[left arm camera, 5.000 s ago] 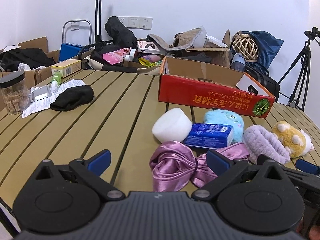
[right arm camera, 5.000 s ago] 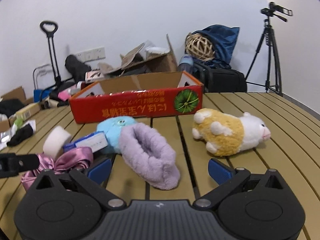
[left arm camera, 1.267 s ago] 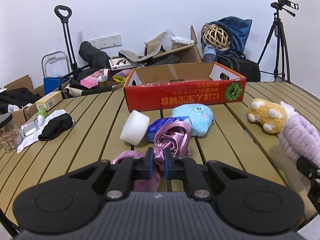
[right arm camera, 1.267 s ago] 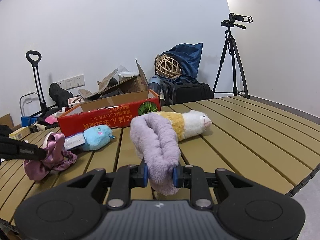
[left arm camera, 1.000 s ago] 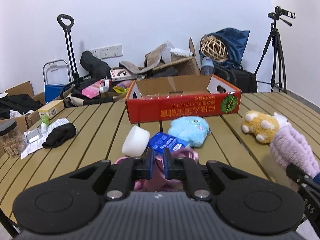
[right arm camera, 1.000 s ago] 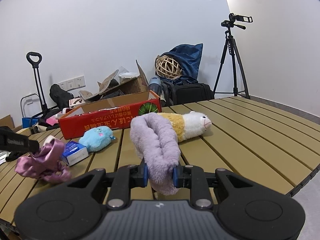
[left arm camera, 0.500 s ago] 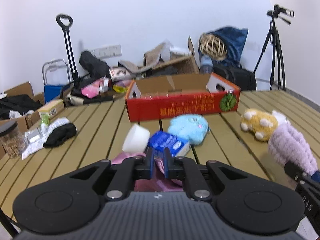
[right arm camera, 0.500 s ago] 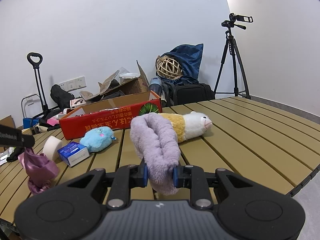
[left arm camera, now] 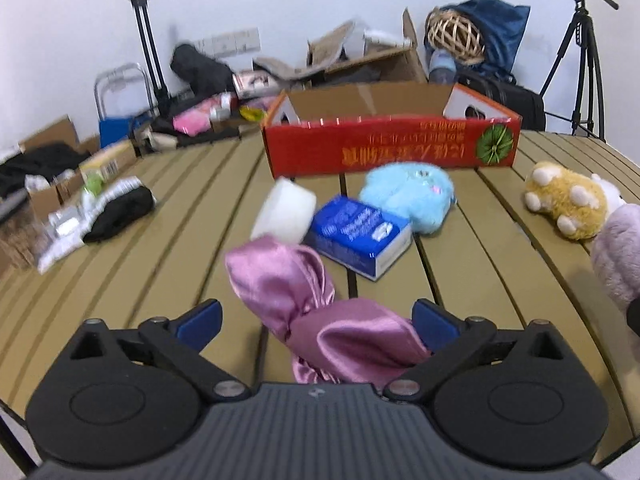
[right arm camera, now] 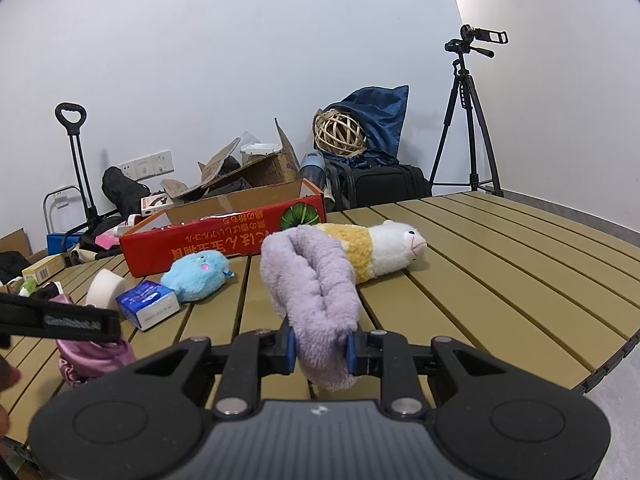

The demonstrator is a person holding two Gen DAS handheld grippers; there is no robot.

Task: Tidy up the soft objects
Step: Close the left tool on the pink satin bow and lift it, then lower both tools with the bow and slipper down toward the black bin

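Right now I am looking along two hand-held grippers over a slatted tan table [right arm camera: 500,264]. My left gripper [left arm camera: 316,318] has its jaws opening, spread wide apart, and one crumpled pink satin cloth [left arm camera: 316,308] sits loose between them on the near part of the table; neither blue pad presses on it. My right gripper [right arm camera: 320,350] is closed tight on one fluffy lilac slipper [right arm camera: 312,280], whose near end is pinched between the two pads while the rest sticks up and away from me. Beyond the cloth, in the left view, lie one white foam roll [left arm camera: 285,212] and, just right of it, one blue tissue pack [left arm camera: 358,236], with one light blue plush toy [left arm camera: 408,196] touching the pack's far right side. Farther right lies one yellow and white plush animal [left arm camera: 564,200] on its side, just behind the slipper in the right view. One long red cardboard box [left arm camera: 392,148], open at the top, stands across the far middle of the table, behind the blue toy. At the far left edge lies one black cloth bundle [left arm camera: 120,214] beside some papers. Off the table, against the white wall, I count one camera tripod [right arm camera: 472,120] at far right, one woven wicker ball [right arm camera: 340,134] on a dark blue bag, and one black trolley handle [right arm camera: 78,160] at far left.
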